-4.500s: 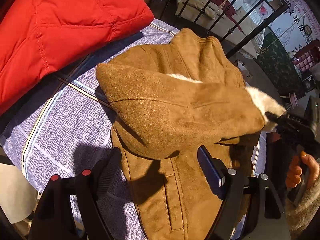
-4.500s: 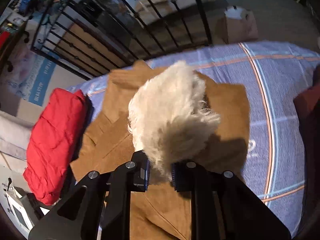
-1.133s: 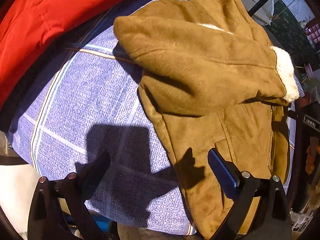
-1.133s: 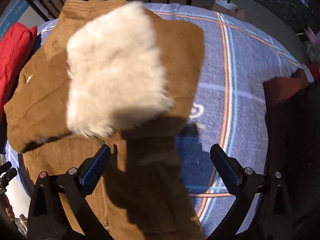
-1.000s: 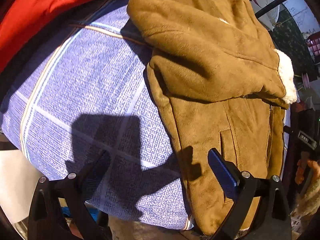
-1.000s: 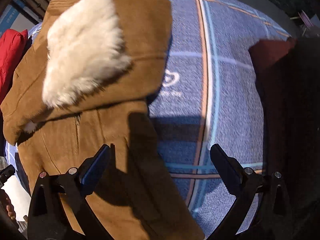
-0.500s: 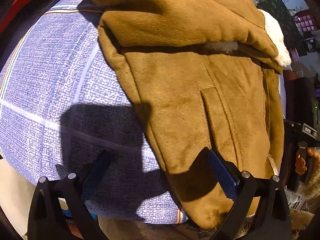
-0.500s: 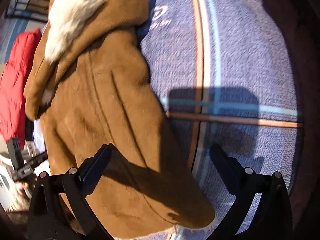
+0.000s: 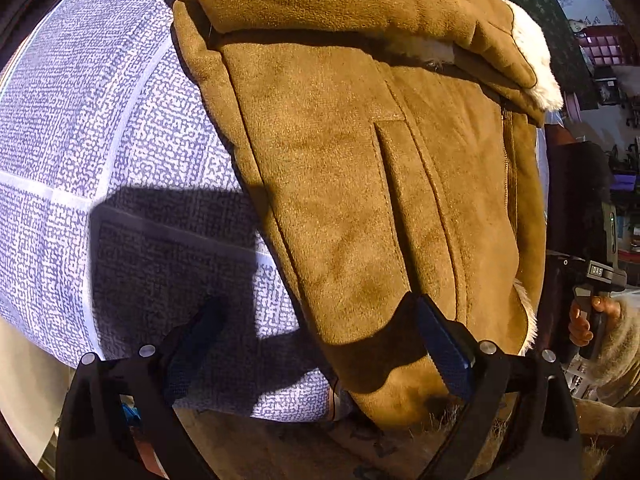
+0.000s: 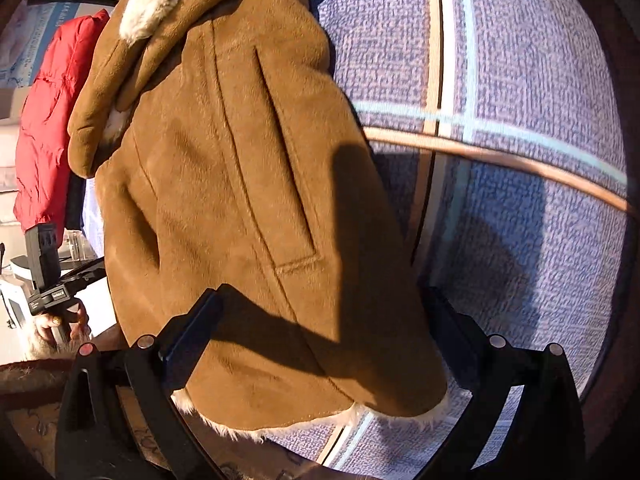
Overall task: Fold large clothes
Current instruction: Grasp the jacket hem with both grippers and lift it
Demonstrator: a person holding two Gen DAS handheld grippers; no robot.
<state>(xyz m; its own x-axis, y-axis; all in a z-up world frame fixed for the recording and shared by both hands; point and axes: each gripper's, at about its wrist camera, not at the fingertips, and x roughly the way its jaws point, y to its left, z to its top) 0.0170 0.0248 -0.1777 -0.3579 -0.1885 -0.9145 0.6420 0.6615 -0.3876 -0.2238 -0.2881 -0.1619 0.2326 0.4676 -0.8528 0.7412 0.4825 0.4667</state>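
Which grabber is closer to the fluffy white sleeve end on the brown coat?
Hard to tell. Left gripper and right gripper both sit open at the brown suede coat's hem, far from the white fleece cuff.

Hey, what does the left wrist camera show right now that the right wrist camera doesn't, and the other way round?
Only the left wrist view shows the fur-trimmed cuff of the sleeve folded across the coat, the zipper down the front, and the right gripper in the person's hand.

Only the right wrist view shows the red jacket, the orange and light blue stripes crossing on the bedspread, and the left gripper.

Both show the tan suede coat on the blue patterned bedspread, each open gripper's fingers straddling a bottom hem corner.
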